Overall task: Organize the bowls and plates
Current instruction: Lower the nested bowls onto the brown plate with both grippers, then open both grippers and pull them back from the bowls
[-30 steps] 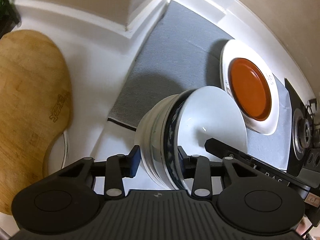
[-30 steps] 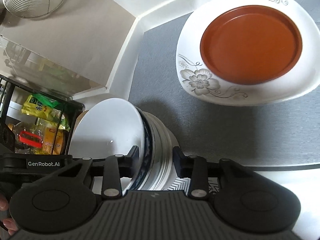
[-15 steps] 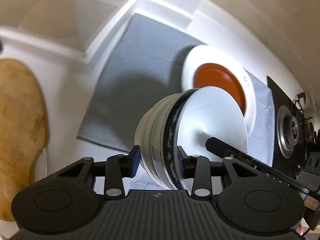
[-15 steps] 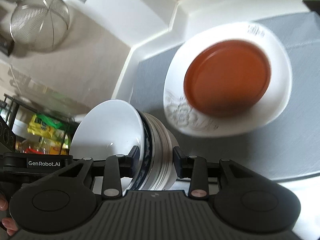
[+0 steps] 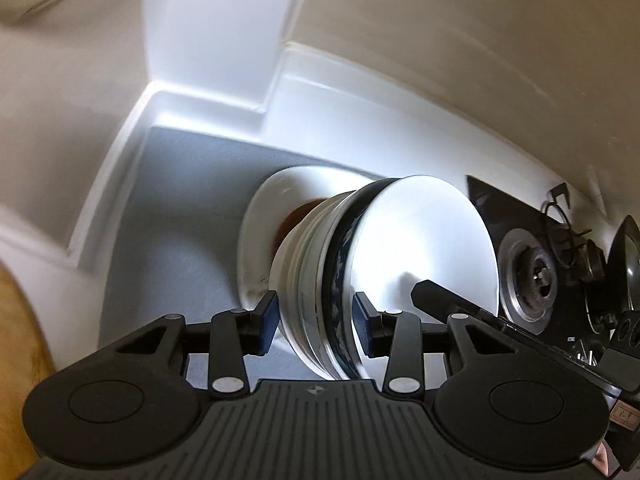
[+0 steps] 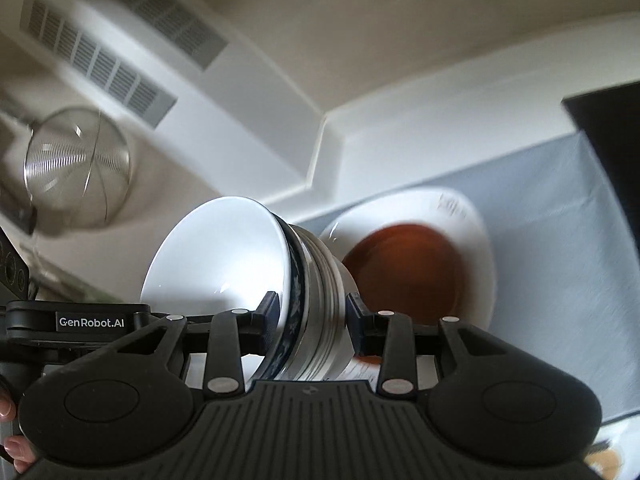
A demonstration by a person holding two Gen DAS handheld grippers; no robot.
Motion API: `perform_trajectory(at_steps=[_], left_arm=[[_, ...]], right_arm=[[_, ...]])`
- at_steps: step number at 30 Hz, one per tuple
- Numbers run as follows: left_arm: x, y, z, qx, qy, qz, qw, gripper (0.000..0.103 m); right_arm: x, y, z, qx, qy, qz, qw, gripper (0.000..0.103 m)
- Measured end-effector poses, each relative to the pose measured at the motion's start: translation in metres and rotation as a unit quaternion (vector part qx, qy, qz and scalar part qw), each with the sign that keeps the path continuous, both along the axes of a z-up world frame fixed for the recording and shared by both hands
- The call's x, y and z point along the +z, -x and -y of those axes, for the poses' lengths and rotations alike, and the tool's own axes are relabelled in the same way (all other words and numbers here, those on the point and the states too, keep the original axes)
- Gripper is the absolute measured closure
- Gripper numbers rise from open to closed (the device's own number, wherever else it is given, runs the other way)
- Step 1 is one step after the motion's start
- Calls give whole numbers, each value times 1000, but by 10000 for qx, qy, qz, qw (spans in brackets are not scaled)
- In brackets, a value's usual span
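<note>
The left claw [image 5: 314,322] is clenched across the rims of a stack of nested bowls [image 5: 384,264], one finger pressing inside the top white bowl and the other on the outer wall of the lowest; the right claw [image 6: 311,318] grips the same stack from the opposite side in the same way, so both together carry it. The stack hangs in the air, tipped so the open mouth faces sideways rather than up, and a blue-patterned band shows on the second bowl just beneath the top rim. Just beyond it, on the grey mat [image 5: 180,208], lies the white flowered plate [image 6: 476,240] with an orange-brown dish [image 6: 404,268] seated in its middle; the stack appears to hover over or beside these, though whether its base touches anything cannot be told. Farther out are the surface edge, a gas burner [image 5: 532,276] to the right and a wire strainer [image 6: 76,172] hanging on the wall. The likely risk is the tilt: glazed bowls held only by rim pressure could slide apart or slip from the pads, and lowering them askew could knock the dish or chip the plate's rim.
</note>
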State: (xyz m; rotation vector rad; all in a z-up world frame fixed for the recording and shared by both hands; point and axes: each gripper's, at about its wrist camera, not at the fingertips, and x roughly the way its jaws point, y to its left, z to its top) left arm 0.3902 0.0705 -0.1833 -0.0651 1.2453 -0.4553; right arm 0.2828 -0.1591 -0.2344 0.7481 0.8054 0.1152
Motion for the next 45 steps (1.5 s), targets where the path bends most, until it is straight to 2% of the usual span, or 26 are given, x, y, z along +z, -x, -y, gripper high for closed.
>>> perform_trajectory(at_steps=[5, 7, 17, 27, 32, 36, 37, 38, 39, 40, 42, 45], left_arm=[[-3, -10, 21, -192, 72, 16, 9998, 60], [-10, -17, 25, -190, 118, -96, 9997, 60], [-68, -56, 34, -183, 141, -507, 9984, 58], [-118, -66, 26, -91, 452, -878, 9951, 57], [-117, -63, 28, -192, 430, -686, 9965, 58], [-114, -57, 26, -124, 489, -608, 9969, 59], [-111, -53, 25, -75, 446, -557, 9974, 54], [-105, -47, 24, -39, 320, -455, 9984, 47], [-98, -39, 23, 7, 195, -241, 9995, 44], [-87, -29, 22, 36, 99, 34, 9999, 38], [-66, -6, 18, 13, -45, 554, 9985, 34], [-33, 33, 9, 108, -151, 961, 9952, 23]], right_arm=[[4, -10, 23, -192, 85, 27, 9998, 62], [-1, -15, 30, -257, 92, 30, 9996, 62], [-49, -43, 28, -247, 179, -448, 9985, 62], [-69, -55, 18, -216, 665, -708, 9950, 63], [-74, -52, 22, -276, 547, -739, 9954, 62], [-75, -47, 26, -275, 358, -747, 9962, 56], [-73, -44, 26, -260, 366, -719, 9964, 53], [-68, -38, 23, -266, 529, -675, 9960, 46], [-59, -30, 19, -298, 827, -599, 9943, 38], [-50, -21, 14, -320, 1140, -478, 9918, 35], [-34, -1, 8, -356, 1441, -329, 9884, 23], [-12, 30, -4, -361, 1661, -219, 9852, 18]])
